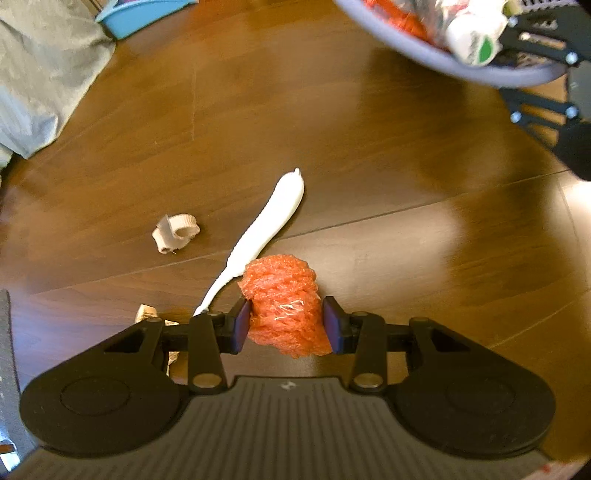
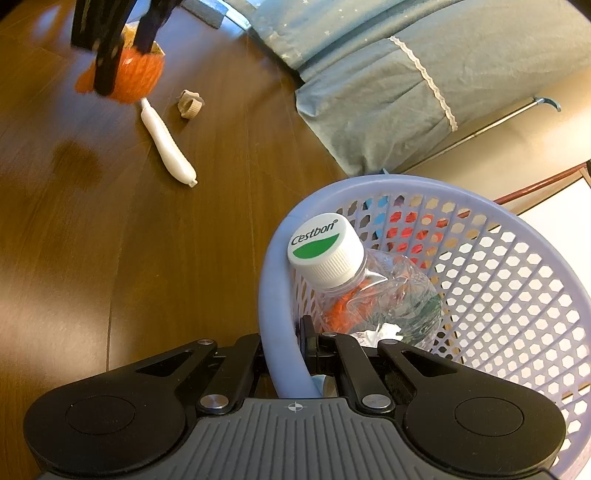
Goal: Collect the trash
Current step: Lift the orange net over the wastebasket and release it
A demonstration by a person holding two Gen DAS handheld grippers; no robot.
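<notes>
My left gripper (image 1: 286,321) points down at the wooden floor, shut on a crumpled orange foam net (image 1: 280,291), with a pad pressed into each side. The right wrist view shows the net (image 2: 142,79) hanging just above the floor. A white elongated plastic piece (image 1: 269,221) and a beige curled paper scrap (image 1: 175,232) lie on the floor beyond it. My right gripper (image 2: 282,350) is shut on the rim of a lavender mesh basket (image 2: 275,295). In the basket are a crushed clear bottle (image 2: 369,291) with a white cap and some orange netting.
Grey-blue bedding (image 2: 388,85) hangs to the floor on the right in the right wrist view. A blue container (image 1: 140,14) and grey fabric (image 1: 40,74) are at the far left. Another beige scrap (image 1: 147,314) lies under my left gripper's frame. A thin metal rod (image 2: 480,129) leans by the bedding.
</notes>
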